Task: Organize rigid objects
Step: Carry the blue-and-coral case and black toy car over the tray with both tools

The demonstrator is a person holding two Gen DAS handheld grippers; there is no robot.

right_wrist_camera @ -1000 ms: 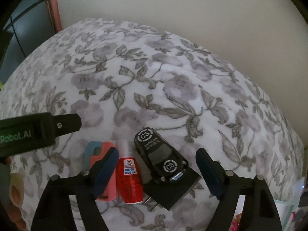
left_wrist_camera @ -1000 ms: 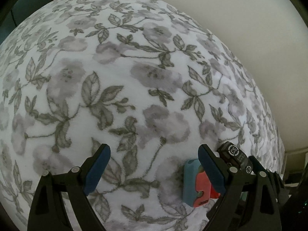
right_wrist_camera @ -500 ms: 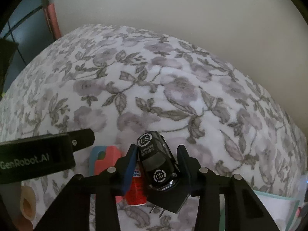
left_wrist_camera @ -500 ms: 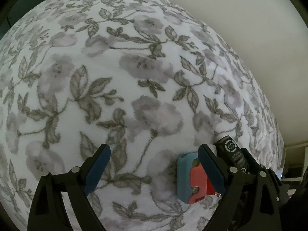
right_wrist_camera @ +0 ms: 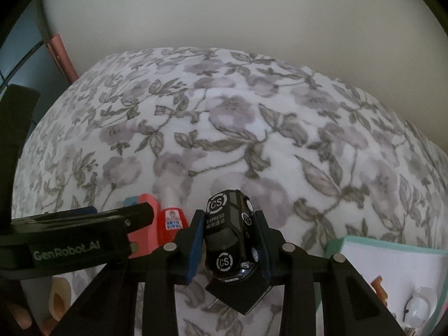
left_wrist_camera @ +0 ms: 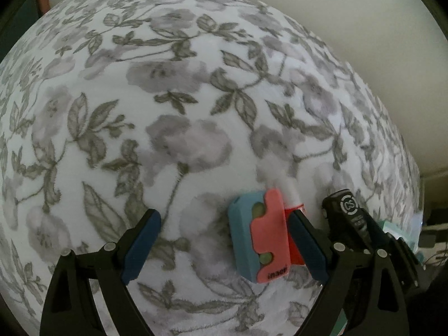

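A black toy car [right_wrist_camera: 230,235] is clamped squarely between the right gripper [right_wrist_camera: 228,247] pads, apparently lifted, while the left gripper [left_wrist_camera: 224,246] is held open beside it.

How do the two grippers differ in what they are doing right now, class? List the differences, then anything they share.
1. The right gripper has its jaws shut on the black toy car; the left gripper stands open and holds nothing.
2. The right gripper holds the car raised off the floral cloth; the left gripper's right jaw sits beside the blue and pink case, which lies on the cloth.

Shared: both have black frames and blue jaw pads.
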